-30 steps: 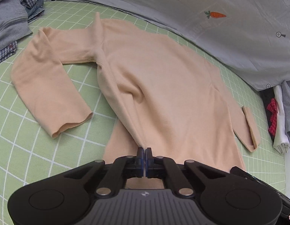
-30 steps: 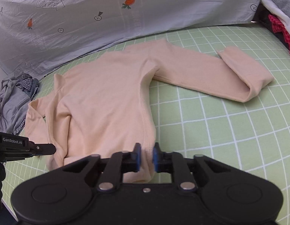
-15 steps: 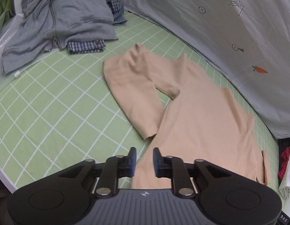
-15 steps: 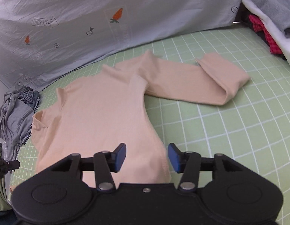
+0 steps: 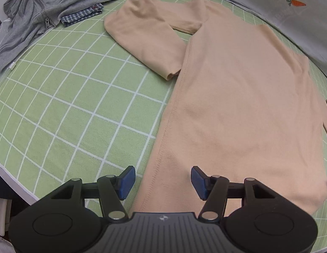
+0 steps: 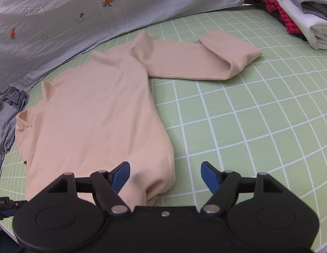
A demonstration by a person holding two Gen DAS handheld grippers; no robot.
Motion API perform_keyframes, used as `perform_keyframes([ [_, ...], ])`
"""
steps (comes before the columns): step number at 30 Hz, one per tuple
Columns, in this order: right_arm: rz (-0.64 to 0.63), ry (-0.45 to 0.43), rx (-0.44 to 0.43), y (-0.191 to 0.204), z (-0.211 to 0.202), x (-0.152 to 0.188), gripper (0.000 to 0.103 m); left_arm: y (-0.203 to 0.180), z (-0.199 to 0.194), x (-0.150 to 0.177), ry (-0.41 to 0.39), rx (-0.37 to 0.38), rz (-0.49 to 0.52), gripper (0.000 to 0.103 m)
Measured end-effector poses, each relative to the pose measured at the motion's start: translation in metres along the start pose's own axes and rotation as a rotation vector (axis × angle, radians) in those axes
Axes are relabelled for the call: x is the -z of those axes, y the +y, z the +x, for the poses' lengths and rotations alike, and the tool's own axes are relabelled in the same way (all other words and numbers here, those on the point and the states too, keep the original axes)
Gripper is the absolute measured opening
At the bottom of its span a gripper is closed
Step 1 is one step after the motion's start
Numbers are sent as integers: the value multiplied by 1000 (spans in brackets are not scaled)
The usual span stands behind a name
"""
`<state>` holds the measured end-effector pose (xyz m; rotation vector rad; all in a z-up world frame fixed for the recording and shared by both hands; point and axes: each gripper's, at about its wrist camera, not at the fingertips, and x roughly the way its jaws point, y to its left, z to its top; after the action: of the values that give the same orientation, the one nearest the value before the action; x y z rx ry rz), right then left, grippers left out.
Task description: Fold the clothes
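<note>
A peach long-sleeved top (image 5: pixel 243 97) lies flat on the green grid mat (image 5: pixel 74 105), hem toward me. Its left sleeve (image 5: pixel 146 33) is bent back beside the body. In the right wrist view the top (image 6: pixel 95 113) shows with its right sleeve (image 6: pixel 205 61) stretched out and its cuff folded over. My left gripper (image 5: pixel 162 179) is open and empty above the hem's left edge. My right gripper (image 6: pixel 165 174) is open and empty above the hem's right corner, which is bunched.
A grey zip hoodie on plaid cloth (image 5: pixel 47 10) lies at the mat's far left. A stack of folded clothes (image 6: pixel 300 10) sits at the far right. A grey printed sheet (image 6: pixel 79 10) runs along the back. The mat's near edge (image 5: pixel 7 168) is close.
Both grippers have let go of the hem and opened wide. The top's body, bunched a second ago, now lies spread flat, and both grippers have pulled back toward the near edge.
</note>
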<state>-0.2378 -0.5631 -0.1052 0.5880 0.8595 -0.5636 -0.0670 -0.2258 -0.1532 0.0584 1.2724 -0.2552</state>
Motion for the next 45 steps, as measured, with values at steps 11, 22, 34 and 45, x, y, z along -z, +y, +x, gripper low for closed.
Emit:
perform_keyframes([
  [11, -93, 18, -34, 17, 9, 10, 79, -9, 4, 10, 27, -33, 55, 79],
  [22, -175, 57, -125, 38, 24, 16, 47, -3, 3, 14, 44, -78, 58, 87],
  [34, -42, 12, -135, 3, -21, 17, 3, 1, 0, 15, 46, -82, 38, 94],
  [45, -15, 37, -28, -18, -21, 30, 45, 3, -8, 18, 36, -81, 30, 87],
])
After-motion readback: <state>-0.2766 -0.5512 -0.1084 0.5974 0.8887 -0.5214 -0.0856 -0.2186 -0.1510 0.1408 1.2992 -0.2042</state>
